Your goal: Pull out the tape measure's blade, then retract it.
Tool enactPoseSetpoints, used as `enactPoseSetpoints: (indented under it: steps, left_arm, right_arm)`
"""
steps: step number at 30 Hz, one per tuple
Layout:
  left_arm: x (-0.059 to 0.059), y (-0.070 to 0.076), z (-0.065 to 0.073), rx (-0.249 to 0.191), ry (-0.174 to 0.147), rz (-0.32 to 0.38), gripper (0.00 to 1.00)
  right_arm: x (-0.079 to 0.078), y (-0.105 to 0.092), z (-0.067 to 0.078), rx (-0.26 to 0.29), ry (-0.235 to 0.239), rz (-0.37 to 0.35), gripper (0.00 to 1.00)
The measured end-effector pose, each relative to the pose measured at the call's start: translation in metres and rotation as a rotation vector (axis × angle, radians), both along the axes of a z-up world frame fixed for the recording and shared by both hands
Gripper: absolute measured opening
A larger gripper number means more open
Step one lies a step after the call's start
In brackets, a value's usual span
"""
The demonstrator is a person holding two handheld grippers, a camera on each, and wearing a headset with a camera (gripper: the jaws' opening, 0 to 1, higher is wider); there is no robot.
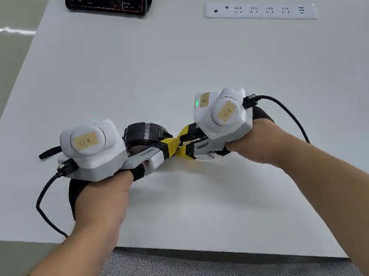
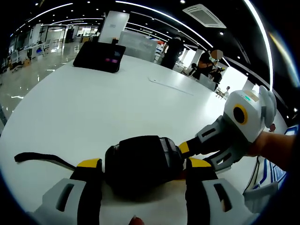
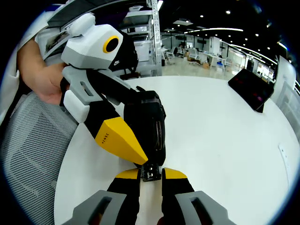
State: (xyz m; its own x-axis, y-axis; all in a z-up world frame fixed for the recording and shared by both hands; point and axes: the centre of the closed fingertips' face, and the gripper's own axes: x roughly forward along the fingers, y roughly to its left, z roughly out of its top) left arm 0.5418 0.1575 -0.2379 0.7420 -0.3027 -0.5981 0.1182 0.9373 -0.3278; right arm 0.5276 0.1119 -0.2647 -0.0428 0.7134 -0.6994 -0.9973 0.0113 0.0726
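Note:
The black tape measure (image 1: 145,133) sits just above the white table (image 1: 169,60), with my left gripper (image 1: 157,148) shut on its case. In the left gripper view the case (image 2: 140,159) fills the gap of the left gripper (image 2: 145,165), a yellow-tipped finger (image 2: 89,164) on each side. My right gripper (image 1: 188,144) meets it from the right. In the right gripper view the right gripper (image 3: 151,175) is shut on the blade's end hook (image 3: 151,169), right at the mouth of the case (image 3: 150,124). Hardly any blade shows.
A white power strip (image 1: 260,10) and a dark tablet-like device (image 1: 108,2) lie at the table's far side. The tape measure's black strap (image 2: 42,158) trails on the table. A mesh chair (image 3: 33,154) stands by the near edge. People stand in the background (image 2: 176,49).

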Motion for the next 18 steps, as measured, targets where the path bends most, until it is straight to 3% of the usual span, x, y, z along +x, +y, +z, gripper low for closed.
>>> enactPoseSetpoints:
  steps: [14, 18]
  left_arm:
    - [0.001, 0.003, 0.003, 0.032, -0.018, 0.001, 0.77]
    - [0.0, 0.004, 0.002, 0.064, -0.024, -0.008, 0.81]
  right_arm:
    - [0.001, -0.006, 0.005, 0.007, -0.009, -0.016, 0.16]
    - [-0.001, -0.013, 0.007, -0.001, -0.024, -0.022, 0.16]
